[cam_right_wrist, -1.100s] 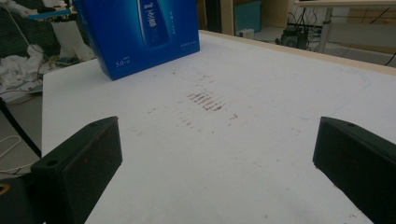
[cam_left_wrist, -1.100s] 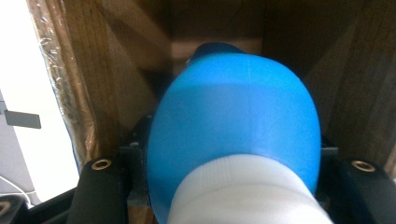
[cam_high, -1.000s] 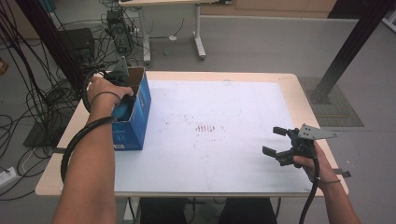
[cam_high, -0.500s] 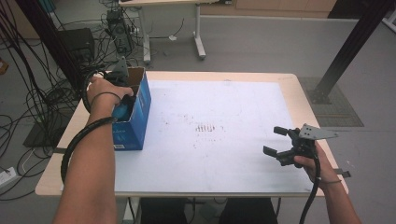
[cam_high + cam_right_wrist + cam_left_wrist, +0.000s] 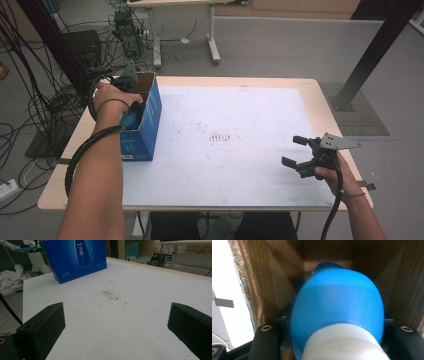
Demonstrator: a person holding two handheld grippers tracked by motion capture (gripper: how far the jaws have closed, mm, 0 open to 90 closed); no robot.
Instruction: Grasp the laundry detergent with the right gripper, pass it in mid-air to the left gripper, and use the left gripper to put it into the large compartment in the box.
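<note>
Left gripper [image 5: 134,107] down inside the open blue carton [image 5: 145,130] at the table's [image 5: 280,85] left edge, jaws clamped on a blue bottle with a white cap [image 5: 338,315] — bottle sitting low between the brown cardboard walls, probably not yet touching the bottom, though too close to the lens to tell. Right gripper [image 5: 299,152] hovering low over the white mat's near right part, well apart from the carton — jaws spread wide, nothing between them. Faint reddish scuff marks [image 5: 111,295] mid-mat.
</note>
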